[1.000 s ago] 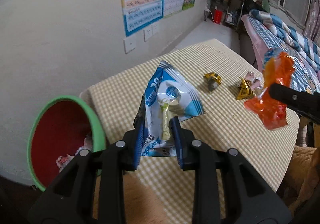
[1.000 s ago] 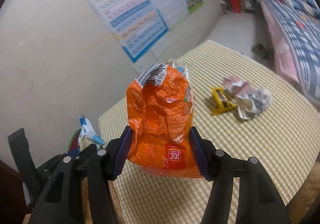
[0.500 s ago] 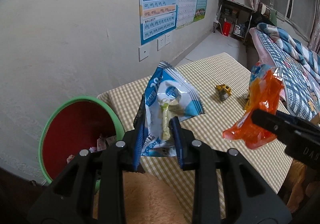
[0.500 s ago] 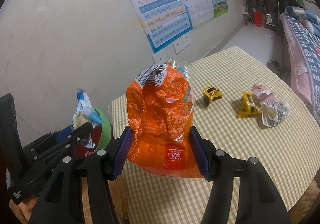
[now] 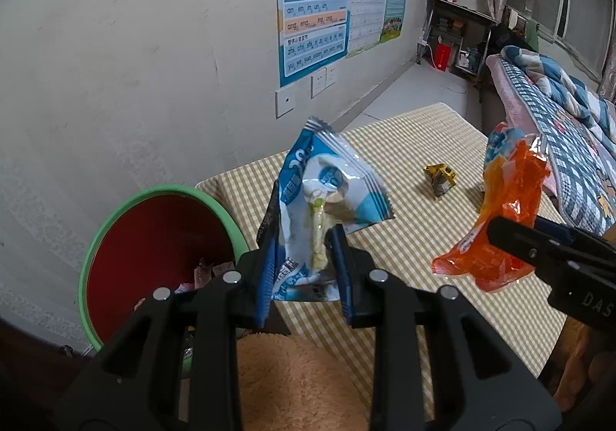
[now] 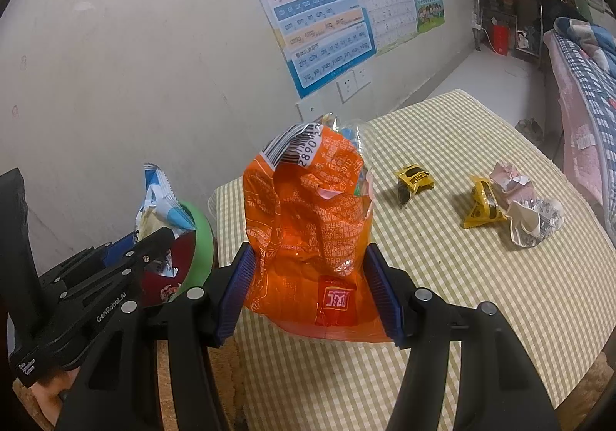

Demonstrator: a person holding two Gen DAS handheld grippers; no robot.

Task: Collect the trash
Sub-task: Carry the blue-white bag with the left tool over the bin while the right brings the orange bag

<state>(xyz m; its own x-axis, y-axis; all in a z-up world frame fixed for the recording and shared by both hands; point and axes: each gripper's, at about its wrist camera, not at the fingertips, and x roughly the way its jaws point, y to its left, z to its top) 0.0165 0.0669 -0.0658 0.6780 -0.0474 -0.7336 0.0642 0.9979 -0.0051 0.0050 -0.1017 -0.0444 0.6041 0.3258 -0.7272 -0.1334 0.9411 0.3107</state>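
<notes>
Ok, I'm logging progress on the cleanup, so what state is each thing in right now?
Left tool: shut on blue wrapper.
Blue wrapper: held upright, off the table.
Right tool: shut on orange bag.
Orange bag: crumpled, held upright.
Bin: open, some trash inside.
Yellow wrappers: crumpled, lying on the table.
Paper wad: crumpled, on the table.

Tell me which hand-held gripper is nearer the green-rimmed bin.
Left. The left hand-held gripper, clamping a blue wrapper, sits beside the bin. The right hand-held gripper, clamping an orange bag, is over the table.
</notes>
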